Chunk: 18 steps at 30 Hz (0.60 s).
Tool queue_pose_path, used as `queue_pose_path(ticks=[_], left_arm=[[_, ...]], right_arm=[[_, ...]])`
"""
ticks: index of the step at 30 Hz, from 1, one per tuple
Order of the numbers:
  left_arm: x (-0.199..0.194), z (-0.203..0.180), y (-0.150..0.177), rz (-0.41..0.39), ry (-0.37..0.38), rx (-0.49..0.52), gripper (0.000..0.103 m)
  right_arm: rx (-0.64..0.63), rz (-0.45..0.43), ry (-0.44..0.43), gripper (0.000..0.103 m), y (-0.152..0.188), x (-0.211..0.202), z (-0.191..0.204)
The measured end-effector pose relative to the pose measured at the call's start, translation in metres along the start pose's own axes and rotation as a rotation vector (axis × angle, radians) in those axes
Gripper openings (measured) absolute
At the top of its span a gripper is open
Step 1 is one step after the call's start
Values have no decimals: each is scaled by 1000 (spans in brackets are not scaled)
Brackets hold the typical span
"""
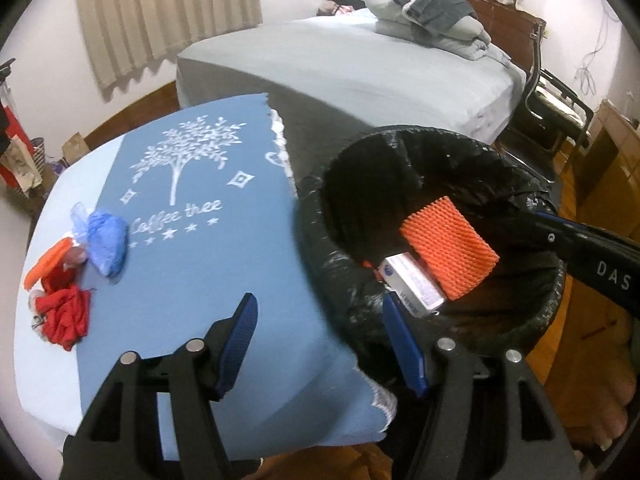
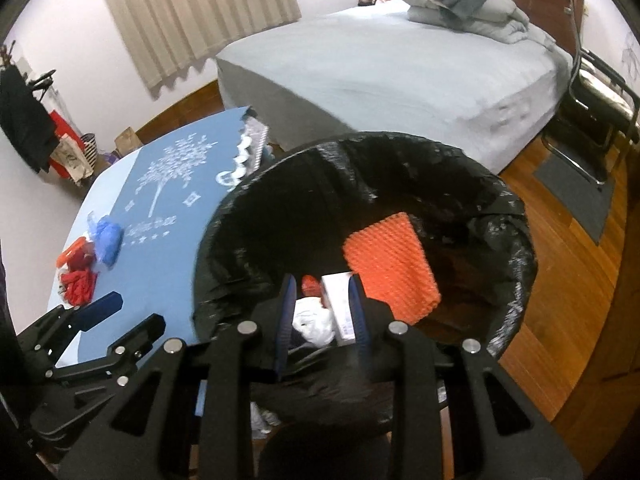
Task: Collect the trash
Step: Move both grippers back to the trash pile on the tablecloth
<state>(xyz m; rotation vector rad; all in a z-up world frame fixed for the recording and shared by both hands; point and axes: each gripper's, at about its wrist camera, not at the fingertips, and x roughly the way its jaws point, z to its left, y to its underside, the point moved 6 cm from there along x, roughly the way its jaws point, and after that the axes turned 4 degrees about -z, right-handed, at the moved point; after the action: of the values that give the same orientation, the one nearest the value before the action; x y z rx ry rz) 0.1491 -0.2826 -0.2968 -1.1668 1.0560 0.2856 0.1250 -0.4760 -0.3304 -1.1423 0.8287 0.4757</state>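
Note:
A black-lined trash bin (image 1: 520, 184) (image 2: 500, 216) stands beside a table with a blue cloth (image 1: 200, 240) (image 2: 168, 208). Inside lie an orange foam net (image 1: 448, 248) (image 2: 390, 264), a white box (image 1: 412, 284) (image 2: 338, 304) and white crumpled paper (image 2: 314, 324). On the cloth sit a blue crumpled bag (image 1: 106, 244) (image 2: 107, 238) and red and orange scraps (image 1: 60, 308) (image 2: 78, 276). My left gripper (image 1: 320, 344) is open and empty over the table edge; it shows in the right wrist view (image 2: 120, 312). My right gripper (image 2: 322, 320) is open over the bin, empty.
A bed (image 1: 360, 68) (image 2: 380, 72) with folded grey bedding (image 1: 432, 16) stands behind the bin. A black chair (image 1: 552, 108) (image 2: 592, 108) is at the right. Wood floor (image 2: 580, 280) with a dark mat lies right of the bin. Bags stand by the left wall (image 2: 72, 152).

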Motion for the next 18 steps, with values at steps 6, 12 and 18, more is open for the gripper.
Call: queue_pose_path(ticks=[6, 12, 18], left_arm=[[-24, 30, 5, -34, -23, -32, 64], [-49, 76, 20, -59, -67, -76, 64], [-68, 138, 41, -65, -139, -139, 64]], right_arm=[[-31, 2, -20, 30, 2, -5, 41], [-67, -15, -62, 34, -1, -10, 87], [-119, -7, -106, 34, 3, -7, 135]])
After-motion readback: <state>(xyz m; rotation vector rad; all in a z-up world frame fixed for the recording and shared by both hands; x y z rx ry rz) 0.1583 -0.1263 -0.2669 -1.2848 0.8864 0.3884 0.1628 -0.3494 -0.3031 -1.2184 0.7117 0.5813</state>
